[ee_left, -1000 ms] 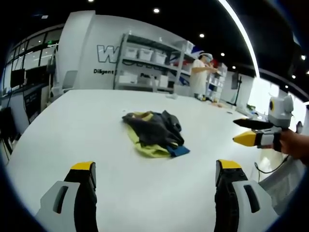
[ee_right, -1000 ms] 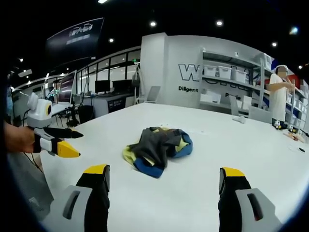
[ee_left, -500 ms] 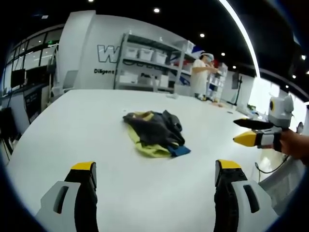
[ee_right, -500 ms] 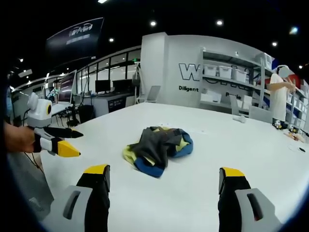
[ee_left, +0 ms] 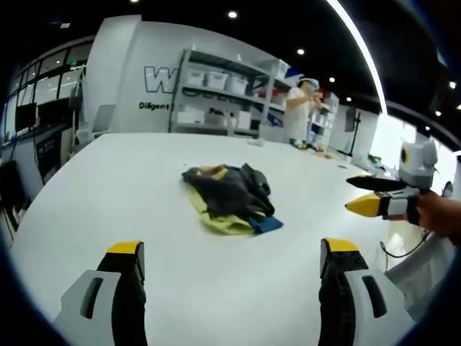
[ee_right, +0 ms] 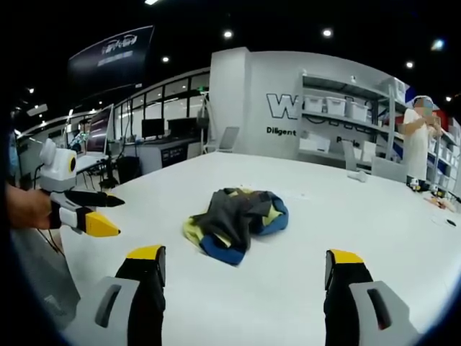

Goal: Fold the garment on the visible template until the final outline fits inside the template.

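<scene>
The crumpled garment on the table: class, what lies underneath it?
The garment lies bunched on the bare white table. Around its edges only tabletop shows; no template outline is visible. Whatever lies directly beneath the heap is covered, so that cannot be told.

Ahead of both claws, the crumpled garment point(ee_left: 229, 200) is bunched so its shape and lower layers are hidden. No template outline can be told on the white desk point(ee_right: 302, 245). The wall lettering point(ee_right: 288, 108) beyond is cut off by shelving point(ee_right: 346, 122). The person point(ee_left: 297, 108) far off is too small to make out.
</scene>
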Motion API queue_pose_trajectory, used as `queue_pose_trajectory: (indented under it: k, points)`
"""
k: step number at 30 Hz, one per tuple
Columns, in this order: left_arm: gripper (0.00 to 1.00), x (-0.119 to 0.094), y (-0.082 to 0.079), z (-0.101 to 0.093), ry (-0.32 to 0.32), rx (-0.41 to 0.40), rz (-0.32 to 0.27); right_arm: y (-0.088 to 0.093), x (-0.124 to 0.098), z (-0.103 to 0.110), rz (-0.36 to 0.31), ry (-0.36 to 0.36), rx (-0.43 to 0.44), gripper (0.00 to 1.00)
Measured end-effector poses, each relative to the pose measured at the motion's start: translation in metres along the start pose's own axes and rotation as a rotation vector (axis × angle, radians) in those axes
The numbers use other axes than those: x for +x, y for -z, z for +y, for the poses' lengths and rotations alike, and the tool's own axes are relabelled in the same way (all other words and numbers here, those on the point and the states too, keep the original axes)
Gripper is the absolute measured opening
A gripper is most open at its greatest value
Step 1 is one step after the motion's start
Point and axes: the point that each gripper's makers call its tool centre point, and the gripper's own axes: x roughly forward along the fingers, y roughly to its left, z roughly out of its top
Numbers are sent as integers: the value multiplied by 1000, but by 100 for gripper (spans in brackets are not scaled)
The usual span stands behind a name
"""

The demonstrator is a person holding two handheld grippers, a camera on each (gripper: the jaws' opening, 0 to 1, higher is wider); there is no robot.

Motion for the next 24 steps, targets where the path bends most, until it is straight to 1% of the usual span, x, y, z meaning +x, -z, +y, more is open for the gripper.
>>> queue_pose_trajectory:
  k: [4, 9, 18, 24]
  points:
    - [95, 2, -3, 0, -1, 4, -2, -2, 1, 0, -4, -1, 2, 94]
    - [94, 10, -10, 2, -5, 7, -7, -3, 5, 1, -2, -7, 3, 93]
    - [92, 29, -20, -2, 7, 15, -10, -4, 19, -11, 12, 0, -10, 91]
    - [91, 46, -28, -5, 17, 31, -4, -6, 35, -16, 18, -4, -12, 90]
